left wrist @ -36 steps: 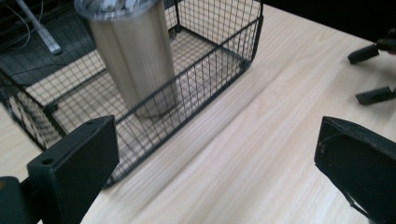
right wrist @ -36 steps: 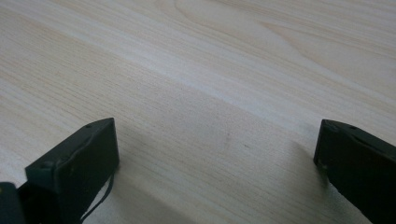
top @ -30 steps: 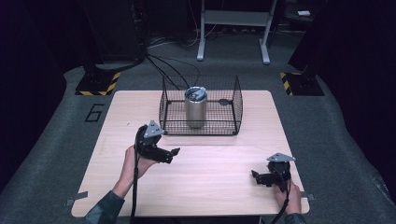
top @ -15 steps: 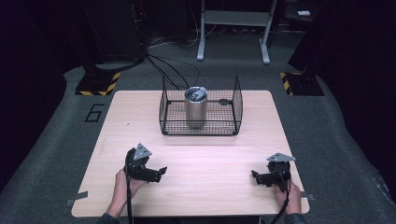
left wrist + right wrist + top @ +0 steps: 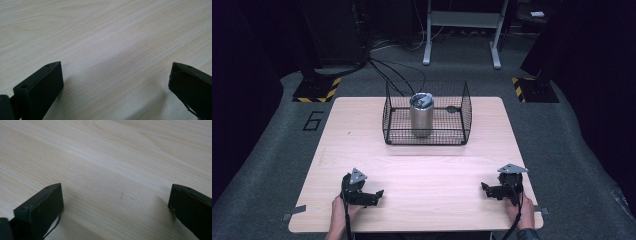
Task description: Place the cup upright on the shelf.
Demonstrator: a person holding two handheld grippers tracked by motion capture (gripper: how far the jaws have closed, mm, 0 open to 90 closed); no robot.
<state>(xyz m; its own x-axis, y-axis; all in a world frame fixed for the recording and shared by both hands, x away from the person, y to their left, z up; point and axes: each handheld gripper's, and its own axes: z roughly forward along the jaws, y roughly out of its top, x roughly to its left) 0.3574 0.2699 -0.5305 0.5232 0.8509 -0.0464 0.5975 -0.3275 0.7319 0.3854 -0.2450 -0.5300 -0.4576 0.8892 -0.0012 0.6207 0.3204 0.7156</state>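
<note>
Metal tumbler in a wire basket, hand-held grippers spread

Metal tumbler (image 5: 421, 116) stands upright inside a black wire basket (image 5: 464, 112) at the table's (image 5: 427, 165) far middle. Near the front edge, well apart, left hand-held gripper (image 5: 373, 195) and right hand-held gripper (image 5: 486, 189) rest with jaws spread, pinching nothing.

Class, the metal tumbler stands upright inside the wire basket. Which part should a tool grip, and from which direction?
Probably grip the metal tumbler around its upper wall, just below the lid, coming straight down. The wire basket fences every side, leaving the top open, and the round upright body suits opposing jaws.
</note>
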